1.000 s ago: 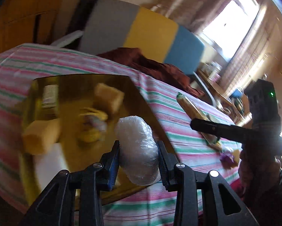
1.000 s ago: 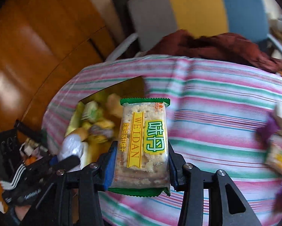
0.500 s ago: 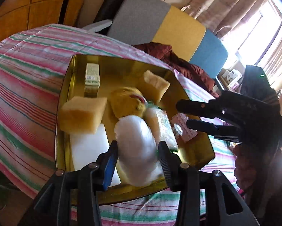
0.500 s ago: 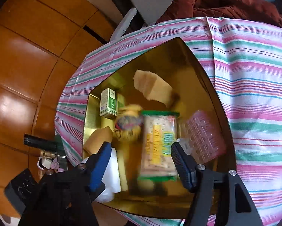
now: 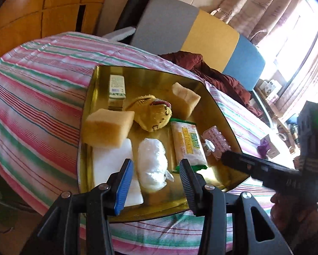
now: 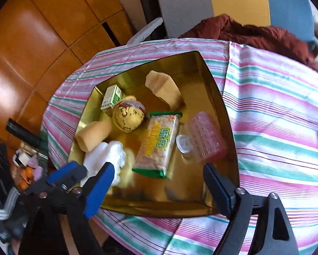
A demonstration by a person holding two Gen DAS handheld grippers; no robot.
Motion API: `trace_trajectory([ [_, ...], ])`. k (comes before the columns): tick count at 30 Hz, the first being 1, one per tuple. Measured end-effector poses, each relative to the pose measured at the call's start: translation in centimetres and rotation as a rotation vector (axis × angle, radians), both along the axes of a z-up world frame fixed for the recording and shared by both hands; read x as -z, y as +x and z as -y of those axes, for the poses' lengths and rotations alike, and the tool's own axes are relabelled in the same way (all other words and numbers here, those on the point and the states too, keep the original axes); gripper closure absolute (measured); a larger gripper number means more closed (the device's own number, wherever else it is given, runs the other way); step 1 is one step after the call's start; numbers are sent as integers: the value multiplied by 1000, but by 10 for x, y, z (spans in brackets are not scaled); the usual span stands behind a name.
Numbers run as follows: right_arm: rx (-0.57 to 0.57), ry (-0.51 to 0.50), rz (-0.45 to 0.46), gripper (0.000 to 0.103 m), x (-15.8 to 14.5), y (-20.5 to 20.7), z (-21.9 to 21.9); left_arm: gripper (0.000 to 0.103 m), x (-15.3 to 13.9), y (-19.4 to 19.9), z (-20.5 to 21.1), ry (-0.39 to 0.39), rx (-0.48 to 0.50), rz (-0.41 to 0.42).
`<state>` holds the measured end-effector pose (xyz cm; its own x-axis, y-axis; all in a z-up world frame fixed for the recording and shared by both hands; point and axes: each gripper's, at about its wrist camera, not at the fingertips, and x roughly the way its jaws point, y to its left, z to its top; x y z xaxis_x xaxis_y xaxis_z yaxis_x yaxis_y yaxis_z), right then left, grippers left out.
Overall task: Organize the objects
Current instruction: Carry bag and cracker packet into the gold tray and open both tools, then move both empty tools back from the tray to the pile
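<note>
A gold tray [image 5: 214, 106] [image 6: 212, 89] sits on the striped tablecloth. In it lie a white plastic-wrapped bundle [image 5: 152, 163] [image 6: 114, 153], a green-edged cracker pack [image 5: 187, 146] [image 6: 159, 142], a pink clear box [image 5: 216, 140] [image 6: 203, 140], a yellow plush toy [image 5: 152, 114] [image 6: 128, 116], two sponges [image 5: 107, 127] [image 5: 185, 98], a small green box [image 5: 116, 86] and a white pad [image 5: 110, 161]. My left gripper [image 5: 155, 180] is open and empty just above the bundle. My right gripper [image 6: 159, 189] is open and empty above the tray's near edge.
The striped tablecloth [image 5: 35, 89] [image 6: 276, 127] covers a round table. A dark red cloth [image 5: 218, 76] lies at the far edge before a grey, yellow and blue chair [image 5: 201, 34]. Purple items [image 5: 265, 146] lie to the right of the tray. Orange floor tiles [image 6: 31, 42] lie at left.
My left gripper opened and let the white bundle down into the tray. My right gripper opened wider and drew back from the cracker pack, which now lies in the tray.
</note>
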<state>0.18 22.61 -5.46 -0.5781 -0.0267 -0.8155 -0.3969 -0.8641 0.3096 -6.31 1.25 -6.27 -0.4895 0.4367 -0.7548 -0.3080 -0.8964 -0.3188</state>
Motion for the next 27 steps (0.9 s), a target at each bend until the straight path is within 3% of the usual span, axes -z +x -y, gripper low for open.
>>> trace_trajectory([
  [7, -7, 119, -26, 11, -3, 15, 14, 58, -16, 14, -4, -115, -46, -115],
  [15, 6, 219, -70, 10, -10, 29, 21, 58, -28, 27, -10, -186, -66, -195],
  [27, 60, 257, -103, 10, -14, 53, 10, 58, -13, 30, -19, -208, -37, -130],
])
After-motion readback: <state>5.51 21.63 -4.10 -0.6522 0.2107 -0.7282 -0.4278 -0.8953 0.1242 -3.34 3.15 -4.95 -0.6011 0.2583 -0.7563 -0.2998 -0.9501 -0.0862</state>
